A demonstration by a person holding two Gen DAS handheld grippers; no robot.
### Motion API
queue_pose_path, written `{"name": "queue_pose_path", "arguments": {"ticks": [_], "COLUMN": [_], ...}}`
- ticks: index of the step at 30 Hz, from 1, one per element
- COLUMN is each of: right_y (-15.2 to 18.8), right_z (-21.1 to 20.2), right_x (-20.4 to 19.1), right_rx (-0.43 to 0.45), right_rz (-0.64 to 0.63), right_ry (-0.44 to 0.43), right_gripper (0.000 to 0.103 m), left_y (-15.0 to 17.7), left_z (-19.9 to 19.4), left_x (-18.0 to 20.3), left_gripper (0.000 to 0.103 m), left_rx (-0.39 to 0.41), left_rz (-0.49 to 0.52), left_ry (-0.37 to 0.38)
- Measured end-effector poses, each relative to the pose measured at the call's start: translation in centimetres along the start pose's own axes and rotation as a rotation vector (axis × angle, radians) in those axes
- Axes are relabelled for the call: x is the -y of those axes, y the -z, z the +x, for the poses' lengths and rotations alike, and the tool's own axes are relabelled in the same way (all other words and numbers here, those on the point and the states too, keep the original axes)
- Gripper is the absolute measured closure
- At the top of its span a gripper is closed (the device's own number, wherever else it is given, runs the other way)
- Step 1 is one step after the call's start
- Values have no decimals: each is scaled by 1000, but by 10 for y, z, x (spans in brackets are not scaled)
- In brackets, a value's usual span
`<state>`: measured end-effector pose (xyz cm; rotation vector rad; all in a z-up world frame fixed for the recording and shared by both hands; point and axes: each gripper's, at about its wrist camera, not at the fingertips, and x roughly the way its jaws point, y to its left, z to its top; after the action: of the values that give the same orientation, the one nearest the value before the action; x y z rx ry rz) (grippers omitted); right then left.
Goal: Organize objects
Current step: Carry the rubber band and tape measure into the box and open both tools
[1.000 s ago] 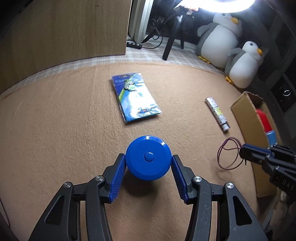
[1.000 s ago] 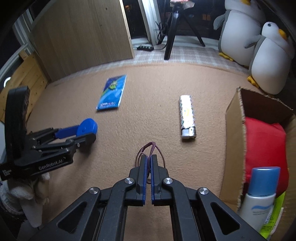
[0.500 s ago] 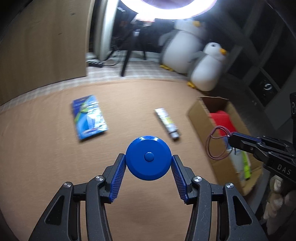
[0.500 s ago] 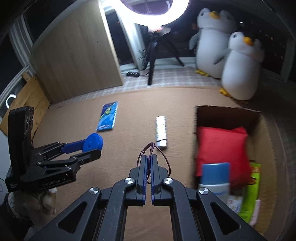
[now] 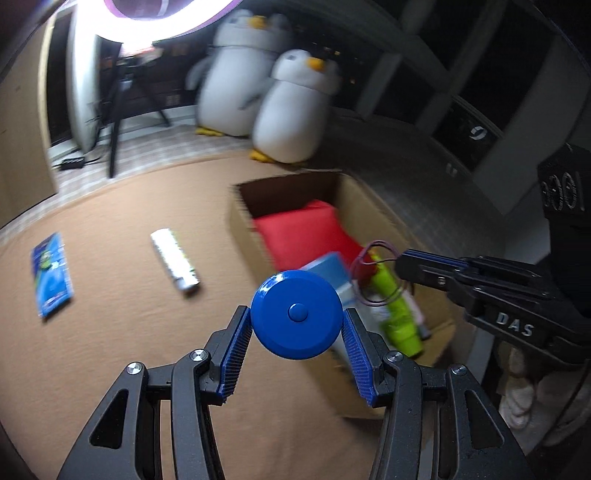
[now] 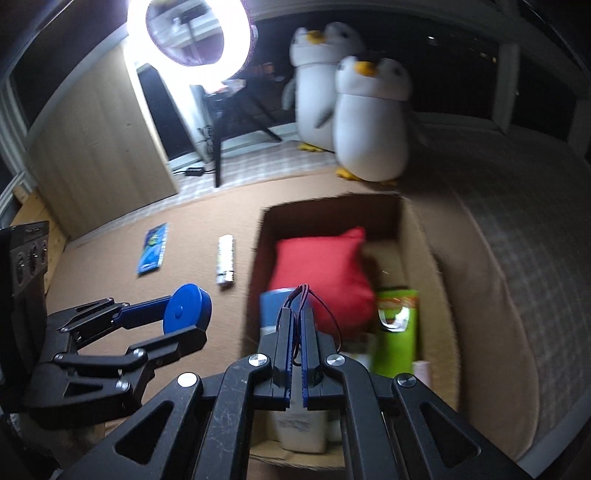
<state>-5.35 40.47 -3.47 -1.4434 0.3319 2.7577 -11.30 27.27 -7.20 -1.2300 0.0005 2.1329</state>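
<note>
My left gripper is shut on a round blue tape measure, carried above the tan carpet beside the left wall of an open cardboard box. The right wrist view shows the same tape measure in the left gripper. My right gripper is shut on a thin dark red elastic loop and hangs over the box. From the left wrist, the loop dangles from the right gripper above the box's contents.
The box holds a red pouch, a blue-capped white bottle and a green pack. A silver lighter and a blue packet lie on the carpet. Two plush penguins and a ring light on a tripod stand behind.
Both grippers rose and swung right, from over the open carpet to the cardboard box. The elastic loop came up off the carpet with the right gripper. The lighter and packet slid left in view.
</note>
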Motion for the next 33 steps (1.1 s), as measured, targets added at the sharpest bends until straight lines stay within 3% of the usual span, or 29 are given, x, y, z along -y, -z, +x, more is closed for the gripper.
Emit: {"name": "queue_pose_path", "arguments": {"ticks": [8,15,17,19,21,27,33], "right_y": [11,14,15,16,15,13,5], "right_z": [-9,-13,-15,-16,-17,-16,-8], "right_x": [31,40,42,43,44,38,17], "right_rx": [-3,-4,-1,3,10,11,4], "right_rz": [55,69,75,85,89,89,62], "right_ry": [22,26,32,31,27,5,-32], "right_gripper": [100,99,95,77,68,67,57], "left_y": [1,2,2,2,2,4,9], "left_z": [21,26,26,24,22,11,-8], "left_x": [48,64,64,63,59,40,3], "left_gripper": [49,48,46,43,43,43,43], "left_rx": [-38,-56,-60,-58,-56,-40,-24], "left_rz": [77,101,100,93,83,40,-22], "left_ry": [46,77,78,77,75,60,15]}}
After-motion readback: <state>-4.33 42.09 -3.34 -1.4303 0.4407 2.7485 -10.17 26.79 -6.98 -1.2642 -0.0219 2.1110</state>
